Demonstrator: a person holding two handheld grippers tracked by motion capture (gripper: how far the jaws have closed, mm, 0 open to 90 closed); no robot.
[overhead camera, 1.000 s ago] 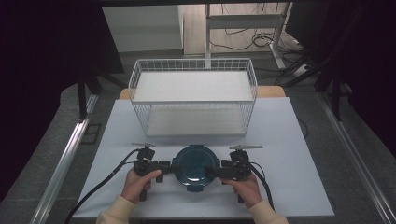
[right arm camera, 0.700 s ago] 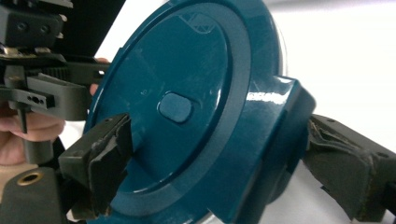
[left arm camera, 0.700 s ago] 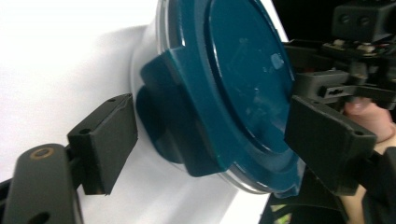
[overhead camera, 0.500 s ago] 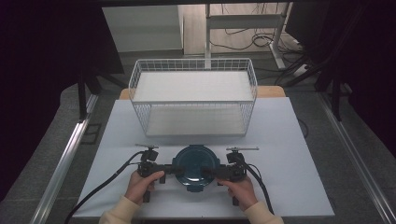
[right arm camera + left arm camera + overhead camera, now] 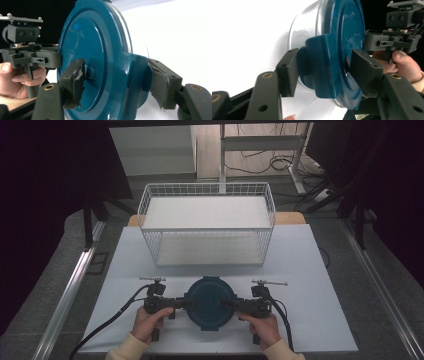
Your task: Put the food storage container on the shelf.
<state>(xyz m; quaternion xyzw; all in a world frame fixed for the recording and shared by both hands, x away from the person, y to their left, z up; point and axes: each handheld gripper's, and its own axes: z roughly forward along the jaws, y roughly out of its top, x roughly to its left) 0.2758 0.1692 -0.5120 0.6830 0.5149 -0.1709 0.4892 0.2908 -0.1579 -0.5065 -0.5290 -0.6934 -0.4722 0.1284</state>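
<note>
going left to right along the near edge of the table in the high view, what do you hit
left hand → left gripper → round teal-lidded container → right gripper → right hand

One round container with a dark teal plastic lid [image 5: 209, 302] sits between the tools. Two black two-jaw tools flank it: the left tool [image 5: 181, 303] at its left edge, the right tool [image 5: 231, 305] at its right edge. One white wire basket [image 5: 207, 222] stands beyond them, on one white desk [image 5: 305, 285].
</note>
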